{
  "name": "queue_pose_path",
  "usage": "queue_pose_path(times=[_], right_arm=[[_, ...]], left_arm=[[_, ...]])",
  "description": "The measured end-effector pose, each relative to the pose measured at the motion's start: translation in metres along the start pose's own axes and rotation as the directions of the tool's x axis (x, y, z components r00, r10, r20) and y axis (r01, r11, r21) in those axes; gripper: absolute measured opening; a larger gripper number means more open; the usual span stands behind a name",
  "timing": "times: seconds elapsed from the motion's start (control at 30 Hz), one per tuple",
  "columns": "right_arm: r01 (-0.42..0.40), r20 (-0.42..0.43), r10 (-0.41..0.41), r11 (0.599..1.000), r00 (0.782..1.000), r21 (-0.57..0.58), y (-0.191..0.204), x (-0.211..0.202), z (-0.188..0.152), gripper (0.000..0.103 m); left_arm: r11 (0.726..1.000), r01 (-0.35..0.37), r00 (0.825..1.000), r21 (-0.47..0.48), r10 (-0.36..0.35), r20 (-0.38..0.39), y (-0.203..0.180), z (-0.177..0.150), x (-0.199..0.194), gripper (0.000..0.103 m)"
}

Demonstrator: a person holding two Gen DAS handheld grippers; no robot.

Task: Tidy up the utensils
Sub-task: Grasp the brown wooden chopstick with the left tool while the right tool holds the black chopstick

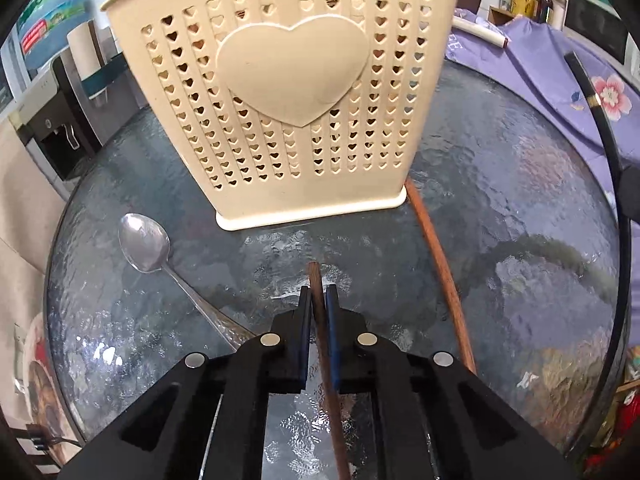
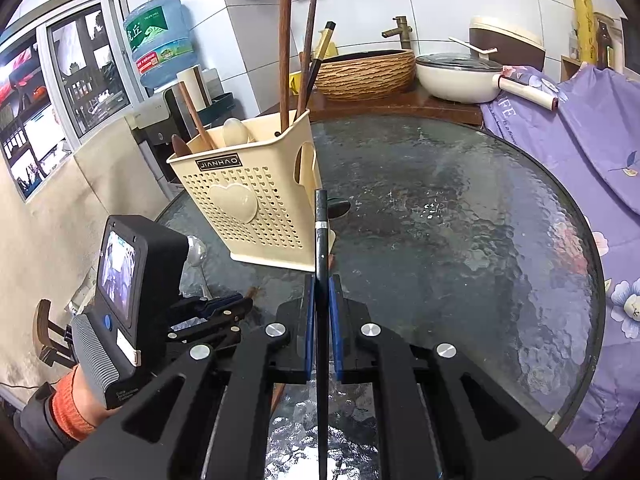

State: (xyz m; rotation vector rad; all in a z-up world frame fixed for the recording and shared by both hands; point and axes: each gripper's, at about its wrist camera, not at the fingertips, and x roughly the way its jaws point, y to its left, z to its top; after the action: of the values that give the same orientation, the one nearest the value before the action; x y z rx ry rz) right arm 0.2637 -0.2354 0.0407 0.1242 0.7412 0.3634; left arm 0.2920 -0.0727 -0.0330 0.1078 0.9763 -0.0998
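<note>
A cream utensil basket (image 1: 288, 92) with heart-shaped holes stands on the glass table (image 1: 500, 240); in the right wrist view the basket (image 2: 248, 208) holds several chopsticks and spoons. My left gripper (image 1: 319, 300) is shut on a brown wooden chopstick (image 1: 316, 280), just in front of the basket. A second brown chopstick (image 1: 440, 272) lies on the table to the right, its far end by the basket's corner. A metal spoon (image 1: 146, 242) lies to the left. My right gripper (image 2: 321, 292) is shut on a black chopstick (image 2: 321, 232), right of the basket. The left gripper (image 2: 244, 304) shows at left.
Purple floral cloth (image 2: 592, 152) hangs beyond the table's right edge. Behind the table a counter carries a woven bowl (image 2: 368, 74) and a white pot (image 2: 460, 76). A water dispenser with a blue bottle (image 2: 160, 40) stands at the back left.
</note>
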Motion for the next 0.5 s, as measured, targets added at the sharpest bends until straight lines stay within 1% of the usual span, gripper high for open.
queue_pose_path(times=[0.1,0.23,0.33,0.37,0.4,0.47,0.5], right_arm=[[0.000,0.000,0.000,1.000,1.000,0.001,-0.001,0.000,0.000,0.008],[0.000,0.000,0.000,1.000,1.000,0.003,-0.002,0.000,0.000,0.008],[0.003,0.002,-0.003,1.000,1.000,0.006,-0.002,0.000,-0.001,0.008],[0.005,0.004,-0.005,1.000,1.000,0.007,-0.002,-0.001,-0.001,0.008],[0.003,0.005,-0.003,1.000,1.000,0.007,-0.002,-0.001,-0.001,0.008],[0.002,0.004,-0.002,1.000,1.000,0.009,-0.001,0.000,-0.001,0.008],[0.002,0.004,-0.002,1.000,1.000,0.009,-0.002,0.000,-0.001,0.008]], left_arm=[[0.999,0.026,1.000,-0.032,-0.026,0.010,0.008,-0.001,-0.005,0.007],[0.996,0.044,0.997,-0.072,-0.039,0.067,0.022,-0.003,-0.024,0.007],[0.997,0.029,0.997,-0.076,-0.023,0.076,0.029,-0.004,-0.030,0.007],[0.996,0.034,0.996,-0.077,-0.028,0.079,0.031,-0.004,-0.031,0.006],[0.996,0.035,0.996,-0.087,-0.027,0.084,0.033,-0.006,-0.034,0.002],[0.995,0.040,0.995,-0.095,-0.030,0.097,0.035,-0.007,-0.039,0.001],[0.996,0.034,0.995,-0.080,-0.026,0.095,0.033,-0.006,-0.040,0.001]])
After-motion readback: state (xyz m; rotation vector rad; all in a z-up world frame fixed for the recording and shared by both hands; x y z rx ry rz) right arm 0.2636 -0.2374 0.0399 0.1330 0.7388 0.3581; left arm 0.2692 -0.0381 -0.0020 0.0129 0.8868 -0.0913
